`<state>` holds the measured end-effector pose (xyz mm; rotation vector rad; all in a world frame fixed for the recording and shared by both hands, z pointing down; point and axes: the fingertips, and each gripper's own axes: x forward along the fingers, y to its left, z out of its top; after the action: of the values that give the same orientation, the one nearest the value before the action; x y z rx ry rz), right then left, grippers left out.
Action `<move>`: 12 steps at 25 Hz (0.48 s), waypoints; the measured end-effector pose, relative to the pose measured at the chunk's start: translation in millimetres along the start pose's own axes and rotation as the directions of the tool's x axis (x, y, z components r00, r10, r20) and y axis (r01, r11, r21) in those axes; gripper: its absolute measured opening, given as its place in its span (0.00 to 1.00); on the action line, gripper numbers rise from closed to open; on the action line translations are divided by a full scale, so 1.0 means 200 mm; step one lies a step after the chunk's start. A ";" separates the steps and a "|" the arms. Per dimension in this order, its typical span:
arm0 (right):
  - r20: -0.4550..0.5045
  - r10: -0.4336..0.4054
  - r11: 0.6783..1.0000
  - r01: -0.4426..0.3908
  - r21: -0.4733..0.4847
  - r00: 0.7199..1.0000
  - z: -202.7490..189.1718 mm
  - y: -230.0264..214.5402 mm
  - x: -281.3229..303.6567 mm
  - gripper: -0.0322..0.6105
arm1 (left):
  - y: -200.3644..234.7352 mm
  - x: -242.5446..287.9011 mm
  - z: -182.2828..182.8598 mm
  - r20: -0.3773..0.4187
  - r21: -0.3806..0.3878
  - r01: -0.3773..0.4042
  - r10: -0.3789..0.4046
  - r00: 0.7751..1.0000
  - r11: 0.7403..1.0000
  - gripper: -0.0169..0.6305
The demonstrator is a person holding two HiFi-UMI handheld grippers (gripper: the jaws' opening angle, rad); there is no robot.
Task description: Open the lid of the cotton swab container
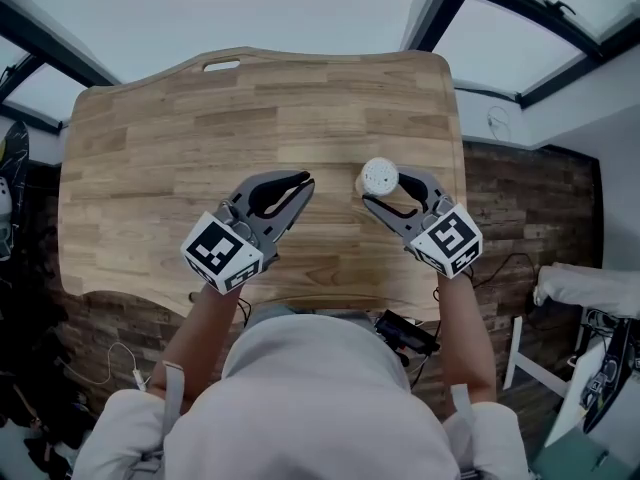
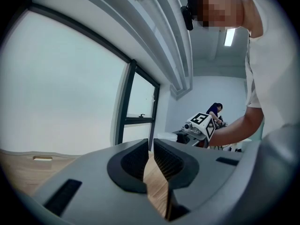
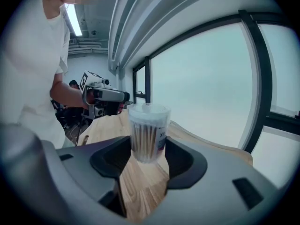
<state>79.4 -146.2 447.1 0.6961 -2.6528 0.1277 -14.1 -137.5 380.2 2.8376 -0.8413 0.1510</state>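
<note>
From above, the wooden tabletop (image 1: 150, 148) spreads out under both arms. The left claw (image 1: 303, 181) hangs over the middle of it, jaws drawn almost together with nothing in them. Just to its right, the right claw (image 1: 385, 190) has the cotton swab container (image 1: 379, 177) between its jaws near the tabletop's right edge. The round white lid (image 1: 379, 175) faces up and is on

In the left gripper view, the left claw (image 2: 151, 146) is shut down to a thin slit. Only wood grain of the tabletop (image 2: 157, 182) shows through the gap, and no object sits in it. Off to the right the right claw (image 2: 201, 124) is seen with its marker cube, with a bare forearm (image 2: 239, 125) behind it. A large window (image 2: 56, 88) fills the left side

In the right gripper view, the right claw (image 3: 147, 146) is clamped on the cotton swab container (image 3: 148, 135), one jaw against each side of its clear wall. It stands upright, packed with swabs on end, and the lid (image 3: 149, 110) caps it. The tabletop (image 3: 140, 186) shows below; whether the base touches the wood I cannot tell. The left claw (image 3: 105, 96) is beyond it to the left
</note>
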 end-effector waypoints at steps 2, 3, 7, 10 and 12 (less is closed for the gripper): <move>0.007 0.022 1.000 -0.022 -0.009 1.000 0.03 0.04 -0.02 0.42 | -0.02 -0.01 0.01 -0.003 -0.002 0.012 -0.012 1.000 1.000 0.06; 0.012 0.033 0.999 -0.033 -0.013 0.999 0.05 0.06 -0.04 0.42 | -0.04 -0.01 0.02 -0.007 -0.004 0.019 -0.019 1.000 1.000 0.06; 0.041 0.080 0.996 -0.079 -0.029 0.996 0.14 0.15 -0.09 0.42 | -0.09 -0.02 0.05 -0.007 0.001 0.049 -0.049 0.999 0.999 0.06; 0.059 0.126 0.992 -0.123 -0.038 0.990 0.18 0.23 -0.12 0.42 | -0.15 -0.03 0.09 0.012 -0.009 0.089 -0.089 0.996 0.996 0.06; 0.060 0.150 0.988 -0.148 -0.040 0.987 0.20 0.27 -0.14 0.42 | -0.20 -0.03 0.12 0.023 -0.018 0.125 -0.125 0.992 0.992 0.06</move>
<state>62.5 -94.0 399.8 0.4973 -2.7596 0.1008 4.4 -106.5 350.1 2.8682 -0.6625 0.0949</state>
